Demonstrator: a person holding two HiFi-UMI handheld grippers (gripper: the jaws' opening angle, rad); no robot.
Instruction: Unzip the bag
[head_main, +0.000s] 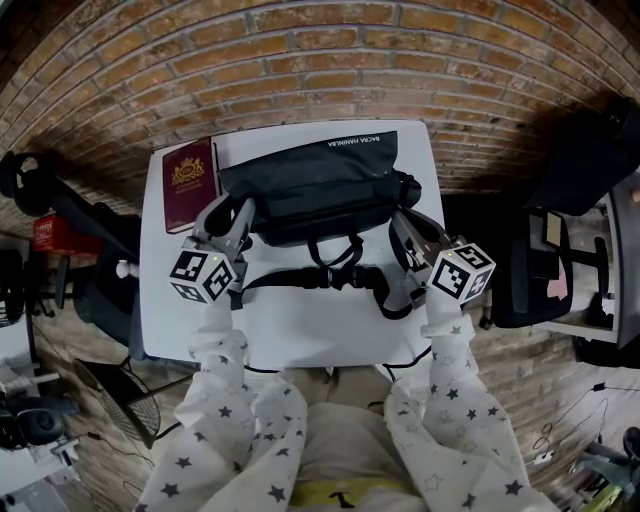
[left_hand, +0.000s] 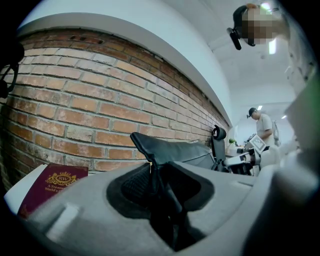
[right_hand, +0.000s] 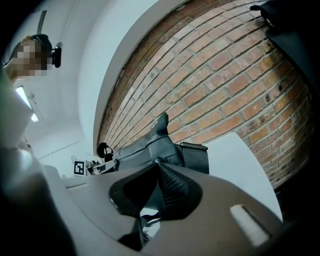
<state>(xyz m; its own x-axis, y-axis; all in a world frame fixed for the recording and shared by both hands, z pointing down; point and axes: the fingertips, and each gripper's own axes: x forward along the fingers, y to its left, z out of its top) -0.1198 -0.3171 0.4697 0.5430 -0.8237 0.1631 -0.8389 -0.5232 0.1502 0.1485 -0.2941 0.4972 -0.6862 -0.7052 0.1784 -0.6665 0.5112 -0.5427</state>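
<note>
Pinching bag (head_main: 320, 185) ends between both fingers (left_hand: 134, 184)

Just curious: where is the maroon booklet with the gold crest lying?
In the head view the maroon booklet lies at the far left corner of the white table, left of the black fabric bag.

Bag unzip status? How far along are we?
Done: left gripper clamps a fold at the left end of the black fabric bag, bracing it. In hand: right gripper is shut at the bag's right end; what it pinches, if anything, isn't clear. To do: no opening shows, so the whole zip run.
</note>
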